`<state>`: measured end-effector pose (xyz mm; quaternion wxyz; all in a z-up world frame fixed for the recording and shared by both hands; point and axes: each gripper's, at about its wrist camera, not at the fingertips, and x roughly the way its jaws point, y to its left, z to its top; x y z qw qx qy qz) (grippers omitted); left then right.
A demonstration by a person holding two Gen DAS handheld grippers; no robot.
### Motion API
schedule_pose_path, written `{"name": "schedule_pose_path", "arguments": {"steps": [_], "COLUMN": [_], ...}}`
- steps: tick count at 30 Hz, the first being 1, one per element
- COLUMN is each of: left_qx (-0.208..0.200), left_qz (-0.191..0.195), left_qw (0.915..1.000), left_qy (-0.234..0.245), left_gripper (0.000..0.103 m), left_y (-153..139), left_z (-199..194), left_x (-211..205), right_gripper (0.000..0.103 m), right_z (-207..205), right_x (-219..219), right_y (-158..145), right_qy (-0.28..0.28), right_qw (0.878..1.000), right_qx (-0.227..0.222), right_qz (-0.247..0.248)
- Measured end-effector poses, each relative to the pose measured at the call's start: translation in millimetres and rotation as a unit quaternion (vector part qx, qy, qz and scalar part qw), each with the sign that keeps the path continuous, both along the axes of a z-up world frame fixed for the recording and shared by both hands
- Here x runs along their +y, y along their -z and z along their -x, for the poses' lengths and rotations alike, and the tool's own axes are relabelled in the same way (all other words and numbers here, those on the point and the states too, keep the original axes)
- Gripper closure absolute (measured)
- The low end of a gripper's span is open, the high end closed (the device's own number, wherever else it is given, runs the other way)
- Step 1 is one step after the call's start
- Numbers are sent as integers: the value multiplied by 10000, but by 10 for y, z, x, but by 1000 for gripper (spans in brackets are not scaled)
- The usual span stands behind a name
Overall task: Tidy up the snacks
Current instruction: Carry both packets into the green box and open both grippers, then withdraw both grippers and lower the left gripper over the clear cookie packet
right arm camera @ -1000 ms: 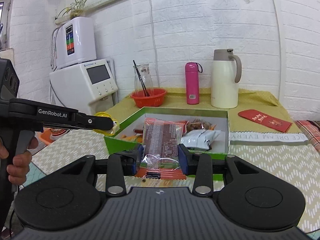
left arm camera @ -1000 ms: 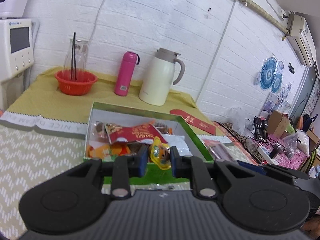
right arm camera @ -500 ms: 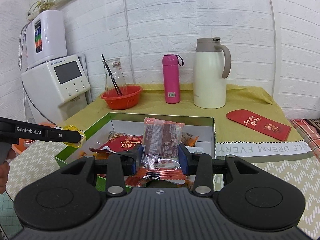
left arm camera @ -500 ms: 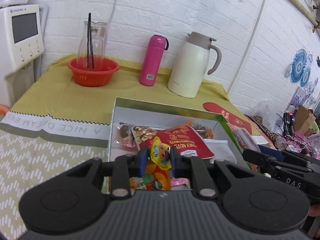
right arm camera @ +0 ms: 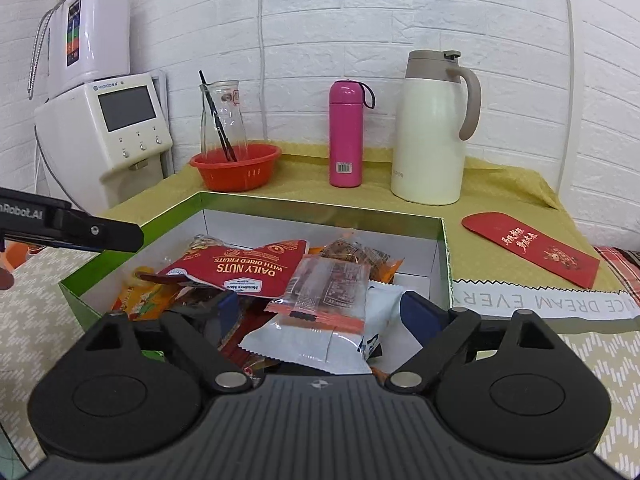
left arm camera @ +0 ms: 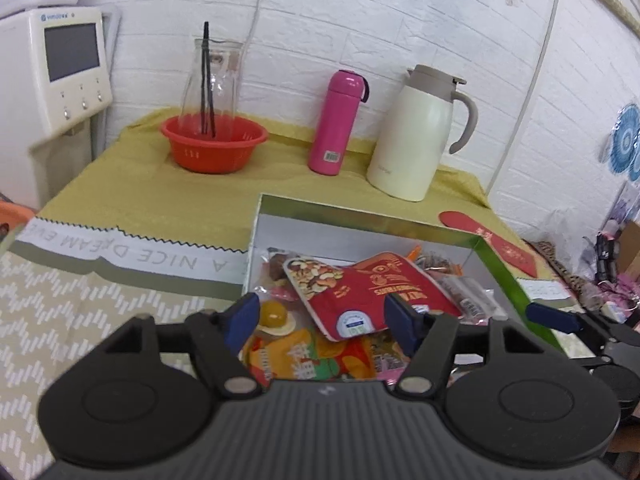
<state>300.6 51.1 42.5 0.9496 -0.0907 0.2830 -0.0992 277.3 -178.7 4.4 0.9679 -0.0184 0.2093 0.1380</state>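
Observation:
A green box on the table holds several snack packets. My left gripper is open over its near left corner, above a yellow jelly cup and a red nuts packet. My right gripper is open over the box's near side. A clear packet with an orange edge lies loose between its fingers on a white packet. The red nuts packet lies beside it. The left gripper's finger shows at the left of the right wrist view.
At the back of the table stand a red basket with a glass carafe, a pink bottle and a cream thermos jug. A red envelope lies right of the box. A white appliance stands at the left.
Both grippers have opened. The yellow jelly cup and the clear orange-edged packet now lie in the box. Both grippers have moved in over the box.

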Motion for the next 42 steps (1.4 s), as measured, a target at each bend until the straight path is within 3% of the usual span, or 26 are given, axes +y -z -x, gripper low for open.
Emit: {"name": "schedule_pose_path", "arguments": {"steps": [15, 29, 36, 42], "left_qx": [-81, -194, 15, 519], "left_qz": [-287, -76, 103, 170], "left_qw": [9996, 9994, 9982, 9942], "left_qy": [9, 285, 590, 924], "left_gripper": [34, 34, 34, 34], "left_y": [-198, -365, -74, 365], "left_z": [329, 944, 1255, 1280], "left_x": [-106, -261, -404, -544], "right_gripper": [0, 0, 0, 0], "right_z": [375, 1114, 1440, 1518], "right_x": [29, 111, 135, 212], "right_y": [-244, -398, -47, 281], "right_qy": [55, -78, -96, -189], "right_qw": [9998, 9988, 10000, 9975], "right_qx": [-187, -475, 20, 602], "right_qz": [-86, 92, -10, -331]}}
